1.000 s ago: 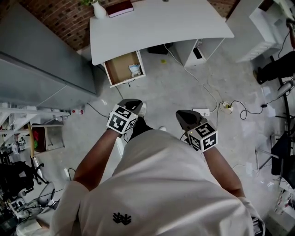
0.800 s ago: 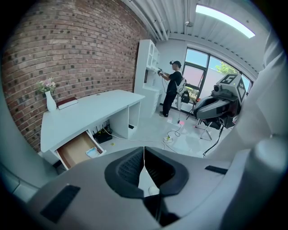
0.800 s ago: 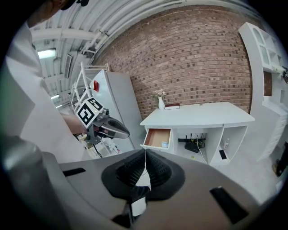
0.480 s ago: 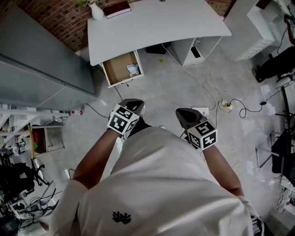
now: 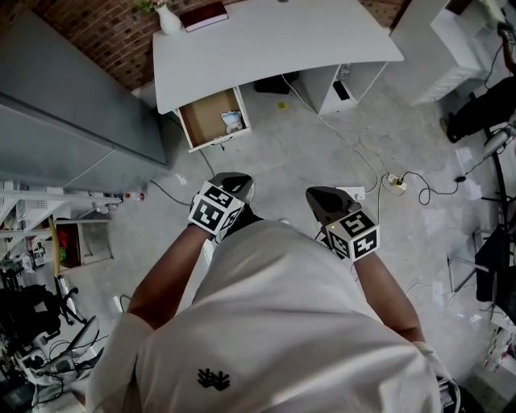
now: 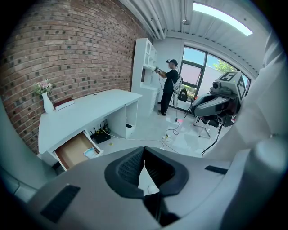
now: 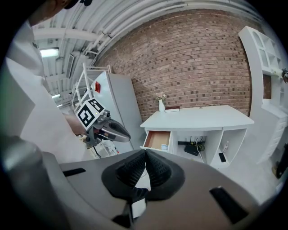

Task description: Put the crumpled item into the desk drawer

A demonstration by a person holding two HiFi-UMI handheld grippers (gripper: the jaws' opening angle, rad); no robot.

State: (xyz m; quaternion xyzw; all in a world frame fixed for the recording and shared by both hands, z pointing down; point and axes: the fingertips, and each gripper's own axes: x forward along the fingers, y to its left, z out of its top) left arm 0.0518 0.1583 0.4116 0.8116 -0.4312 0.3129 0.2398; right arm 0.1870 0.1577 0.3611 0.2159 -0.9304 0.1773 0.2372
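You hold both arms bent, with your left forearm (image 5: 165, 274) and right forearm (image 5: 389, 294) bare and angled inward toward the frame's middle. Your left gripper (image 5: 231, 179) sits left of centre and your right gripper (image 5: 317, 196) right of centre, well apart. Both point toward the top edge. In each gripper view the jaws meet at their tips, with nothing between them.

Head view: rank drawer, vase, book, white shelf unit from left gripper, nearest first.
1. Drawer, open, under the desk's left end, ahead of the left gripper.
2. Vase and book, side by side at the desk's back left corner: too close to call.
3. Shelf unit, far right, past the desk.
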